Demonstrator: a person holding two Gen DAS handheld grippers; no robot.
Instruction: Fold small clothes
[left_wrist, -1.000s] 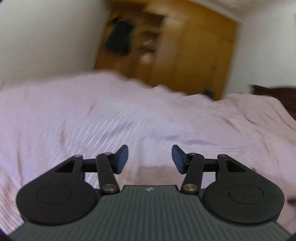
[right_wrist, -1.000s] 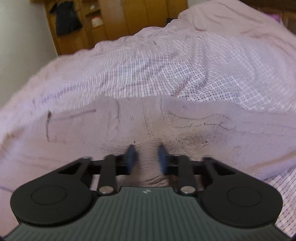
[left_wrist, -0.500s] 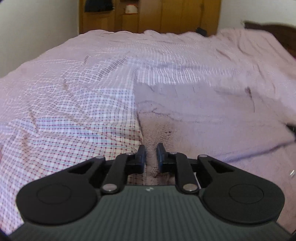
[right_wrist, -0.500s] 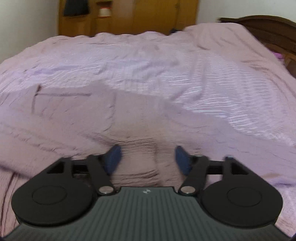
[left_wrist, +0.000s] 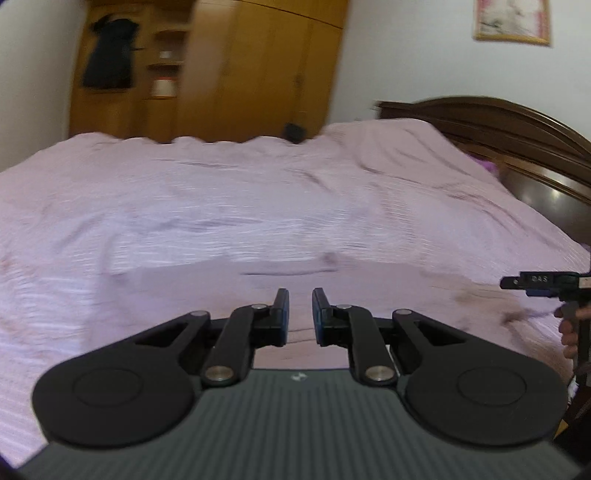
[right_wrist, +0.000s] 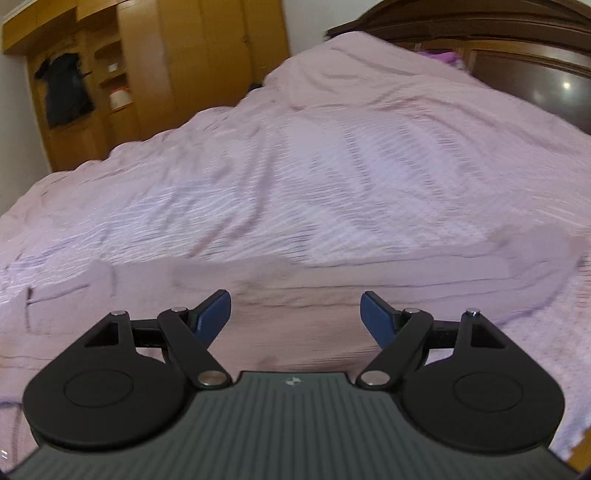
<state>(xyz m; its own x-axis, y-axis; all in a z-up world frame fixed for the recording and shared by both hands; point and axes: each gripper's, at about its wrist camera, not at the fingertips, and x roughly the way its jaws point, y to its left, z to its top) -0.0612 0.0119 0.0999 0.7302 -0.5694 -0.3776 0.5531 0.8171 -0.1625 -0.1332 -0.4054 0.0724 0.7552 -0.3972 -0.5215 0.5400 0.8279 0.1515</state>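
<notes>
One flat mauve knit garment (right_wrist: 314, 317) on checked bedspread (right_wrist: 332, 177)

Garment (right_wrist: 295, 295) flat on the bed (left_wrist: 258, 206), right in front of both grippers. Wardrobe (left_wrist: 229, 70) behind the bed's far edge, headboard (left_wrist: 498, 129) off right, framed picture (left_wrist: 511, 20) above it.
</notes>
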